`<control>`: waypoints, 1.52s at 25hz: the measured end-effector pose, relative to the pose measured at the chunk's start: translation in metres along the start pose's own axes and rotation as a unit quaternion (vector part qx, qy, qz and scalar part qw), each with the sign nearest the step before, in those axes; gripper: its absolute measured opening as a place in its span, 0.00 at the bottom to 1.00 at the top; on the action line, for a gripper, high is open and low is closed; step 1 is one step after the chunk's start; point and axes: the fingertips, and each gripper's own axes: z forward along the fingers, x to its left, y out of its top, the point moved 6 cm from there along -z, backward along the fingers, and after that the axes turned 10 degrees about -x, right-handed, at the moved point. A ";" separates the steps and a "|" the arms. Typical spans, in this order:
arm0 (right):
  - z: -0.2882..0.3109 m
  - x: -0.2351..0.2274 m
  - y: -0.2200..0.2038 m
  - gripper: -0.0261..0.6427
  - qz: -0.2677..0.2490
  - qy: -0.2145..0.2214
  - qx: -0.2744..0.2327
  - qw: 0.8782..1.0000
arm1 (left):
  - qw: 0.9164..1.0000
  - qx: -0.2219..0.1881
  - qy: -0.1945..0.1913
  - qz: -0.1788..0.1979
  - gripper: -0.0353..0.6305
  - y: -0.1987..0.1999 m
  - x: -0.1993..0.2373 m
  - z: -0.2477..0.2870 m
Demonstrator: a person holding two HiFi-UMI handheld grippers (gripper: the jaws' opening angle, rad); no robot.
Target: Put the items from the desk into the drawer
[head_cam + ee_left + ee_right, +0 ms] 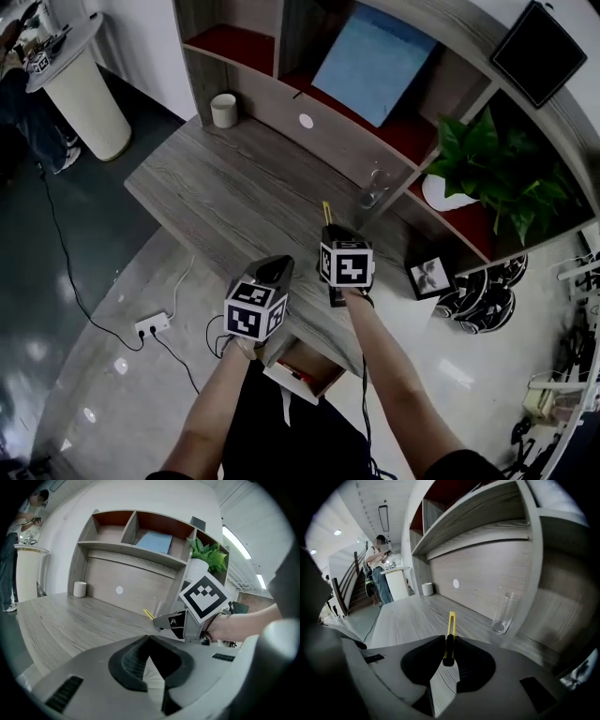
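My right gripper point(448, 641) is shut on a yellow and black utility knife point(450, 632), which sticks out forward above the grey wooden desk point(225, 187). In the head view the right gripper point(330, 225) hangs over the desk's near right part, with the knife's point(326, 212) yellow tip showing. My left gripper point(146, 641) is shut with nothing between its jaws; in the head view the left gripper point(279, 265) is at the desk's front edge. Below it the drawer point(302, 367) stands open, a red item inside.
A clear glass point(505, 612) stands at the desk's back right, against the shelf unit. A white cup point(223, 110) sits at the back left. On the shelves are a blue board point(370, 61), a potted plant point(487, 173) and a framed photo point(428, 277). A power strip point(153, 325) lies on the floor.
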 end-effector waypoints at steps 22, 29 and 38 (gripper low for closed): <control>-0.143 -0.030 -0.057 0.16 -0.015 0.074 -0.025 0.997 | 0.998 0.004 0.059 -0.013 0.05 -0.058 -0.108 -0.057; -0.184 -0.039 -0.074 0.16 -0.002 0.092 -0.038 0.995 | 0.997 -0.003 0.072 -0.009 0.05 -0.069 -0.137 -0.072; -0.229 -0.022 -0.112 0.16 0.022 0.144 -0.025 0.989 | 0.995 -0.002 0.097 -0.028 0.05 -0.110 -0.164 -0.093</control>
